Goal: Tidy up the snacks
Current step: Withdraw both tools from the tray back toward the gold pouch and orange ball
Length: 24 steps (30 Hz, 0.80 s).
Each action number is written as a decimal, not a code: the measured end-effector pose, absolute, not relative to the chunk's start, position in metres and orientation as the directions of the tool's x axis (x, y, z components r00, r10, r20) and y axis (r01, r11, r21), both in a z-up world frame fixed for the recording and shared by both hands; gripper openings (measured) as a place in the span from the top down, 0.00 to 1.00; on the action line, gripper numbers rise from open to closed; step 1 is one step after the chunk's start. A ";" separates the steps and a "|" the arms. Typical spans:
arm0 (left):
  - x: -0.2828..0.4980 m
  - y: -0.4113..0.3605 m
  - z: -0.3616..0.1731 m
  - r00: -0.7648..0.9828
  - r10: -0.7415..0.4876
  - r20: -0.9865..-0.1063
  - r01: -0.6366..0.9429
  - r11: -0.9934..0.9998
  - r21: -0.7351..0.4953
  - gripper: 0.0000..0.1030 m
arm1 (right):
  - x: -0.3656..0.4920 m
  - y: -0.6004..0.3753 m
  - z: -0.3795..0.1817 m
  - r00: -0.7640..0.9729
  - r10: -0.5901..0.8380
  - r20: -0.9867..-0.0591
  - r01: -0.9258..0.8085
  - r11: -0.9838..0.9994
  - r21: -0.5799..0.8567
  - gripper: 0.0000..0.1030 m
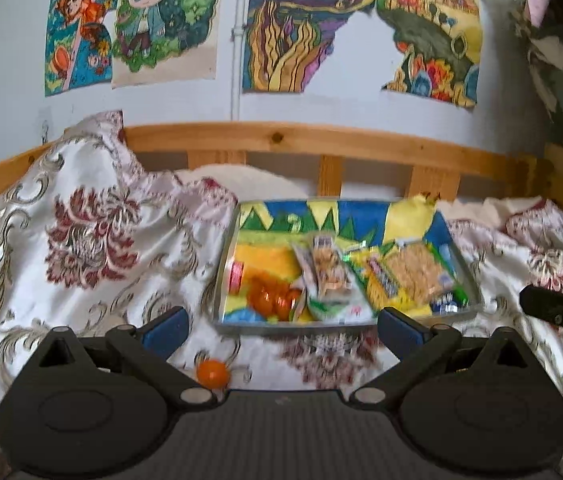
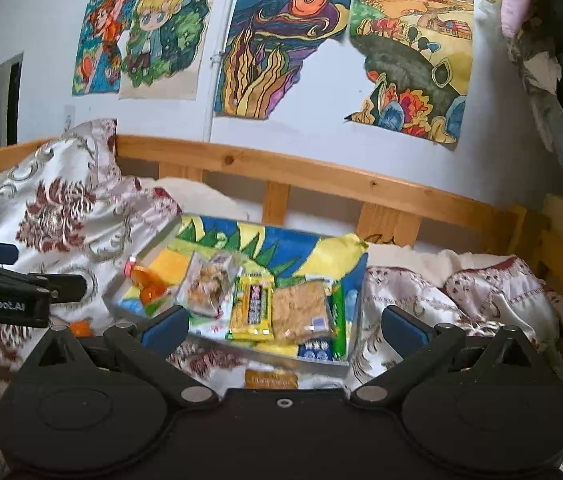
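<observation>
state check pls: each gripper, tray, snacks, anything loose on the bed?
Left gripper: open, empty.
Right gripper: open, empty.
Tray: flat on the bedspread, holding snacks.
Cracker pack: lying flat in the tray.
Yellow pack: flat in the tray, beside the cracker pack.
Orange ball: loose on the bedspread, outside the tray.
Tan packet: on the bedspread, outside the tray's near edge.

The left claw (image 1: 283, 330) is held wide open, and nothing is held between its blue pads (image 1: 165, 330). A shallow grey tray lined with bright painted paper (image 1: 228, 248) is seen ahead on the flowery white and red bedspread (image 1: 93, 236). Snack packets (image 1: 405, 276) and shiny orange sweets (image 1: 271, 298) are laid inside it. A small round orange sweet (image 1: 212, 373) is seen on the bedspread, near the claw, outside the tray.
</observation>
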<state>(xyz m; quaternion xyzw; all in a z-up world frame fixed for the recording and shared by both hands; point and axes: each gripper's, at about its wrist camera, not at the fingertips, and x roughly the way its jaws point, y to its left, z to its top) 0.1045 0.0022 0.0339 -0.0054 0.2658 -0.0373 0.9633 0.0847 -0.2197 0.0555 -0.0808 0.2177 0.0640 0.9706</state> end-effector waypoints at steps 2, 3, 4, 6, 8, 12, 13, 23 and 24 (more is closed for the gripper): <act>0.100 0.004 0.030 0.842 -0.071 -0.535 0.069 0.997 -0.024 0.01 | 0.079 -0.221 0.052 0.887 0.091 -0.453 -0.165 0.978 -0.127 0.01; 0.098 0.004 0.027 0.833 -0.070 -0.548 0.066 0.997 -0.027 0.01 | 0.077 -0.222 0.050 0.882 0.089 -0.462 -0.166 0.978 -0.127 0.01; 0.097 0.004 0.026 0.824 -0.071 -0.563 0.064 0.997 -0.031 0.01 | 0.075 -0.223 0.048 0.877 0.089 -0.472 -0.168 0.977 -0.129 0.01; 0.095 0.004 0.023 0.809 -0.070 -0.583 0.063 0.997 -0.033 0.01 | 0.070 -0.224 0.044 0.867 0.090 -0.490 -0.178 0.975 -0.135 0.01; 0.092 0.003 0.020 0.798 -0.071 -0.599 0.068 0.997 -0.028 0.01 | 0.066 -0.225 0.040 0.860 0.089 -0.502 -0.184 0.973 -0.143 0.01; 0.085 0.001 0.015 0.778 -0.076 -0.623 0.085 0.996 -0.017 0.01 | 0.060 -0.226 0.035 0.842 0.083 -0.532 -0.186 0.972 -0.143 0.01; 0.083 0.000 0.014 0.773 -0.078 -0.630 0.090 0.996 -0.013 0.01 | 0.059 -0.226 0.033 0.837 0.082 -0.542 -0.188 0.972 -0.143 0.01; 0.074 -0.008 -0.005 0.694 -0.097 -0.713 0.156 0.988 0.018 0.01 | 0.049 -0.229 0.012 0.774 0.074 -0.629 -0.210 0.967 -0.145 0.01; 0.075 -0.008 -0.006 0.691 -0.095 -0.716 0.156 0.988 0.019 0.01 | 0.049 -0.230 0.011 0.770 0.072 -0.634 -0.210 0.967 -0.144 0.01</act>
